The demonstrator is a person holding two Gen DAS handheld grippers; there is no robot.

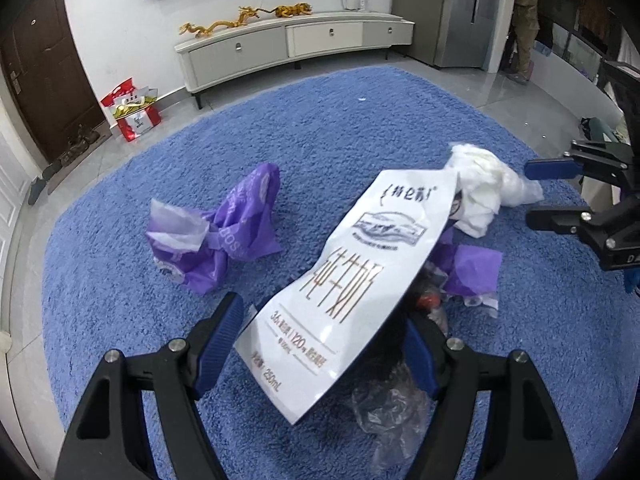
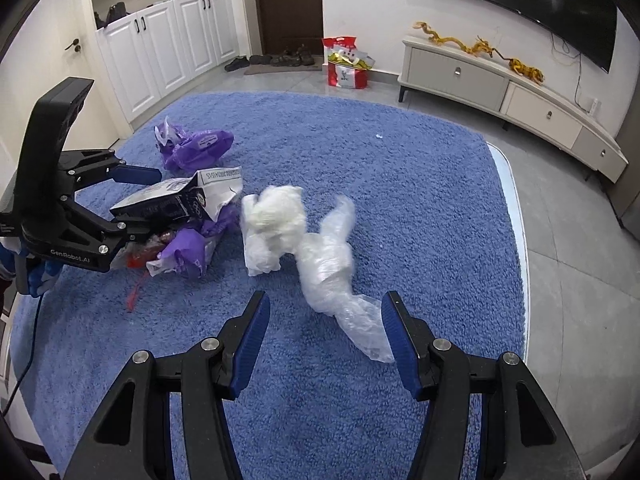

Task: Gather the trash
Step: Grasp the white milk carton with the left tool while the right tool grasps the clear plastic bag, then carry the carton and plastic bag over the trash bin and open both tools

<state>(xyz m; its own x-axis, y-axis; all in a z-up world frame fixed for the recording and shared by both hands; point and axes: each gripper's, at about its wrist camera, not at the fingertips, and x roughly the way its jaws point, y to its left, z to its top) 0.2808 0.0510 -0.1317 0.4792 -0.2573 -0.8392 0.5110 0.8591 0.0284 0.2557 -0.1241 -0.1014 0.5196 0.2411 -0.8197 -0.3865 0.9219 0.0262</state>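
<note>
My left gripper [image 1: 324,320] is open with its jaws wide around a flattened white milk carton [image 1: 352,276] that lies tilted over a heap of purple and clear wrappers [image 1: 468,268]; in the right wrist view the left gripper [image 2: 140,200] and the carton [image 2: 176,196] are at the left. A crumpled purple bag [image 1: 224,236] lies apart on the blue rug [image 1: 360,128]. My right gripper [image 2: 326,332] is open and empty. A clear plastic wrap [image 2: 336,268] lies between its fingers and ahead, blurred. A white crumpled tissue wad [image 2: 272,224] lies beside the wrap.
A white TV cabinet [image 2: 516,96] with gold dragon figures stands by the wall. A red and white bag [image 2: 346,64] sits on the tiled floor near a brown door [image 2: 290,4]. White cupboards [image 2: 160,44] line the left. The rug's right edge [image 2: 516,216] borders grey tiles.
</note>
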